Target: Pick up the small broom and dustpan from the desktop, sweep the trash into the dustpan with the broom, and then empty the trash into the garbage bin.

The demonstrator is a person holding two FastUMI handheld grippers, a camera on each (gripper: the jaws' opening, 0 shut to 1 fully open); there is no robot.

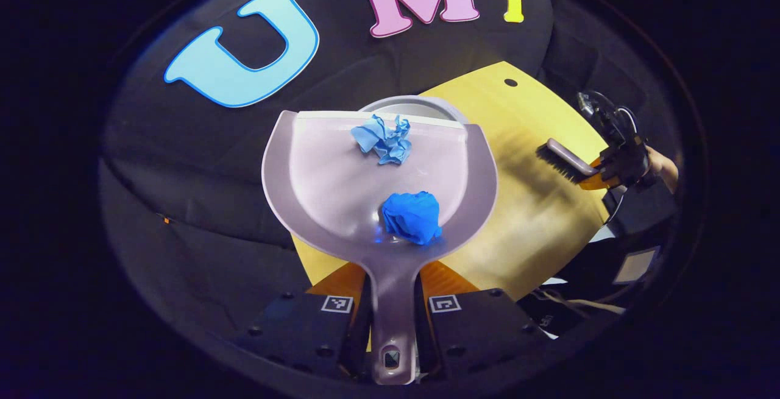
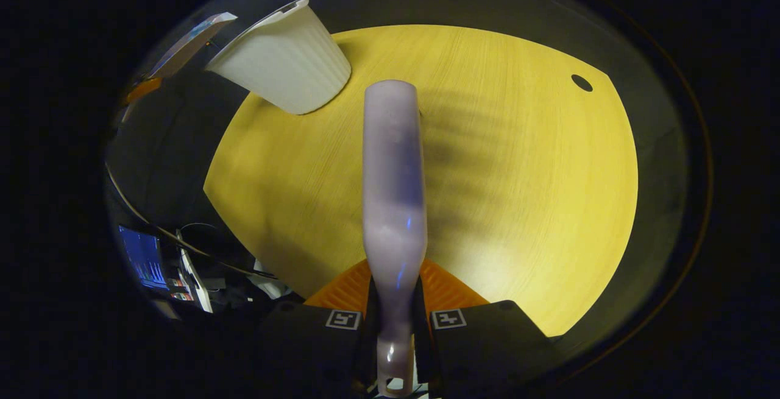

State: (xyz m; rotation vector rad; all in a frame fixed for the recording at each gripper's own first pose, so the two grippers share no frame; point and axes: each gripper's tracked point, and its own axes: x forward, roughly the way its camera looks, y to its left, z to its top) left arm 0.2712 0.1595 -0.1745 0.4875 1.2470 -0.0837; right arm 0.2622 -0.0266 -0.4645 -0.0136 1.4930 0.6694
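Blue paper, 2 crumpled wads [image 1: 396, 138] and [image 1: 412, 217], already lies in the dustpan [image 1: 341, 173], whose handle the left gripper [image 1: 390, 326] clamps; sweeping looks done, only emptying remains. The pan's front lip hangs over the garbage bin [image 1: 420, 105] at the desktop [image 2: 518, 173] edge. The right gripper [image 2: 395, 332] pinches the broom [image 2: 393, 186] handle well apart, over open wood.

Recording booth: black cloth wall [image 1: 183, 161], round wooden table [image 2: 518, 173], lit monitor [image 2: 143, 259], cables [image 2: 183, 234]
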